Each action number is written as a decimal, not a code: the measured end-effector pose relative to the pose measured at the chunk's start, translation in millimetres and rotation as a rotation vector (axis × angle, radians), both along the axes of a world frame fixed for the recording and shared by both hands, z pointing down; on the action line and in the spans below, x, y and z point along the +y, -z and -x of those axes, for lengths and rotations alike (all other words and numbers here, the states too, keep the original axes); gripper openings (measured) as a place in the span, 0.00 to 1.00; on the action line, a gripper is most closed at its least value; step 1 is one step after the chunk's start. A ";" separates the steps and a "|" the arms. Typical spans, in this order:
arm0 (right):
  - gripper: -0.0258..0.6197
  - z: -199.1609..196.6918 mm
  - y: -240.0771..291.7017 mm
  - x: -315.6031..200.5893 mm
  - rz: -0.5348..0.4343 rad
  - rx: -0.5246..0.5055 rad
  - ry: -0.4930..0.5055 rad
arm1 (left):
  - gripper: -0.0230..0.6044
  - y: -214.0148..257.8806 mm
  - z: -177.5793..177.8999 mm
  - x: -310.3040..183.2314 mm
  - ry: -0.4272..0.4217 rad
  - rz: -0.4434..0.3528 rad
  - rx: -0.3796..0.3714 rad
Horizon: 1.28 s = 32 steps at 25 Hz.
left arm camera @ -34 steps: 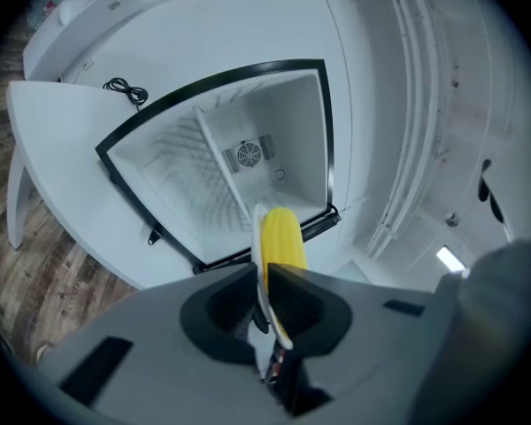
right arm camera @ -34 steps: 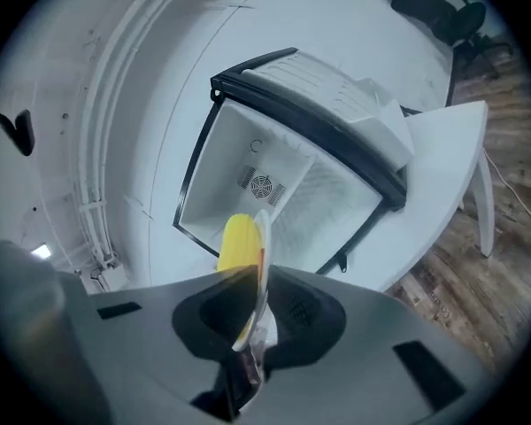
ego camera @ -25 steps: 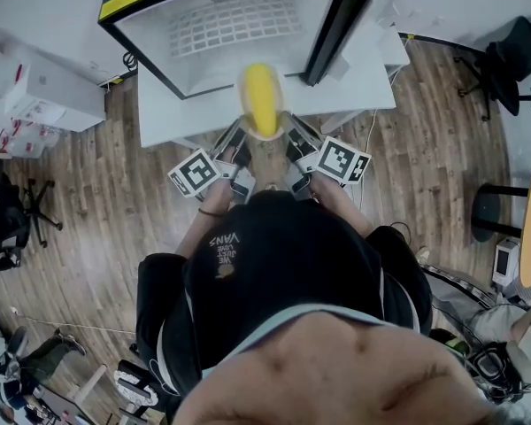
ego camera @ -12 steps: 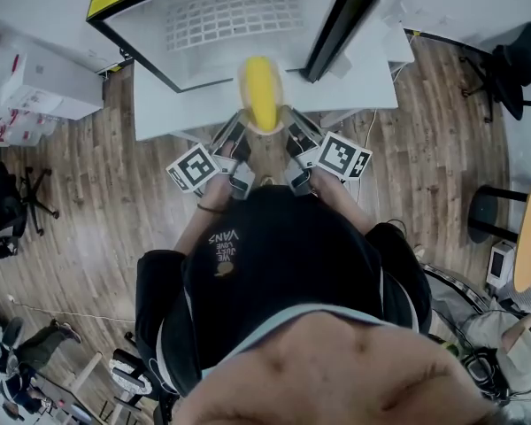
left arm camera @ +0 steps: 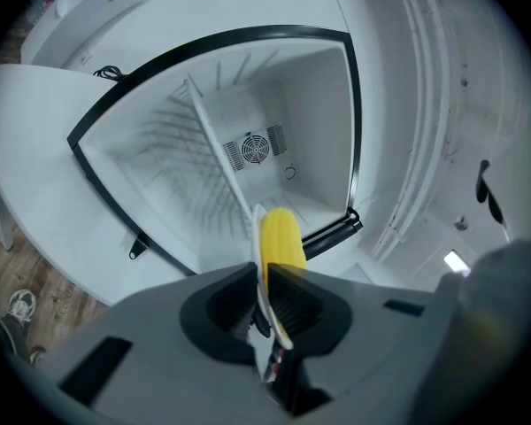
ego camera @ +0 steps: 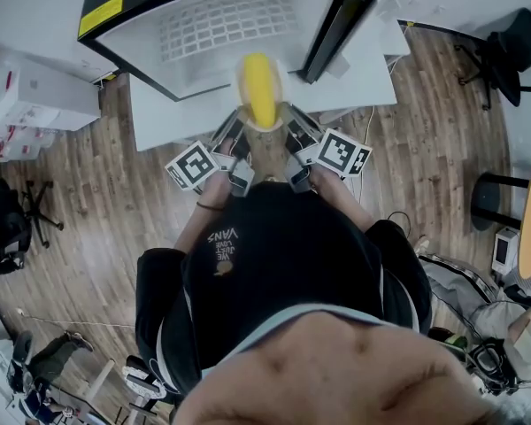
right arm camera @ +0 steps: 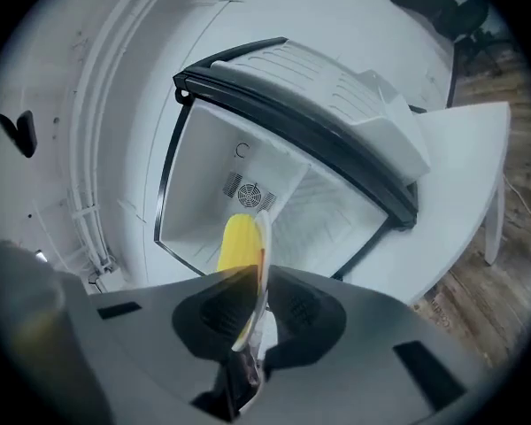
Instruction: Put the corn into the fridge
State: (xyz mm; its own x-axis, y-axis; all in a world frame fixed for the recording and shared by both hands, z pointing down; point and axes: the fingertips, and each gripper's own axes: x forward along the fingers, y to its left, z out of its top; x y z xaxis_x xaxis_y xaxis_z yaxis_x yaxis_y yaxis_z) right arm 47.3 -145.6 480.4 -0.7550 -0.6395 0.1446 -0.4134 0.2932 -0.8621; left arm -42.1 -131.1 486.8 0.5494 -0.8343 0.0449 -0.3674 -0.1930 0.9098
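A yellow corn cob (ego camera: 259, 96) lies on a thin white plate (left arm camera: 257, 224), which I carry level between both grippers. My left gripper (ego camera: 241, 134) is shut on the plate's left rim and my right gripper (ego camera: 288, 134) on its right rim. In the left gripper view the corn (left arm camera: 281, 235) pokes out just past the shut left gripper (left arm camera: 261, 269); in the right gripper view the corn (right arm camera: 239, 240) and the plate (right arm camera: 264, 231) show above the right gripper (right arm camera: 260, 269). The open fridge (ego camera: 221, 34) stands straight ahead, close in front of the corn.
The fridge's interior is white with a wire shelf (left arm camera: 208, 162) and a round fan grille (left arm camera: 254, 147) on the back wall. Its black-edged door (ego camera: 336, 20) hangs open at the right. The fridge rests on a white table (ego camera: 155, 104). White boxes (ego camera: 31, 96) lie at the left.
Both grippers, still shut on the plate with the corn, have moved a little closer to the fridge opening. The grip has not changed.
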 end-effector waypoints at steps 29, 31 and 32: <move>0.08 39.7 8.4 -55.1 -0.019 -0.003 -0.052 | 0.10 10.4 38.9 -60.1 -0.063 -0.005 0.015; 0.08 40.7 10.2 -58.9 -0.021 -0.003 -0.057 | 0.10 11.4 40.1 -64.3 -0.067 -0.003 0.014; 0.08 41.3 10.7 -61.0 -0.021 -0.003 -0.060 | 0.10 11.9 40.4 -66.5 -0.069 -0.001 0.021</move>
State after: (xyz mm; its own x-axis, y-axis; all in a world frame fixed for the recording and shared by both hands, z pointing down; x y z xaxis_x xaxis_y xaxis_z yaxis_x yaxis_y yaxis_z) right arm 6.0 -206.7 469.7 -0.7154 -0.6868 0.1285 -0.4282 0.2857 -0.8574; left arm -82.5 -197.7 474.9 0.6066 -0.7943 0.0324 -0.3342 -0.2178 0.9170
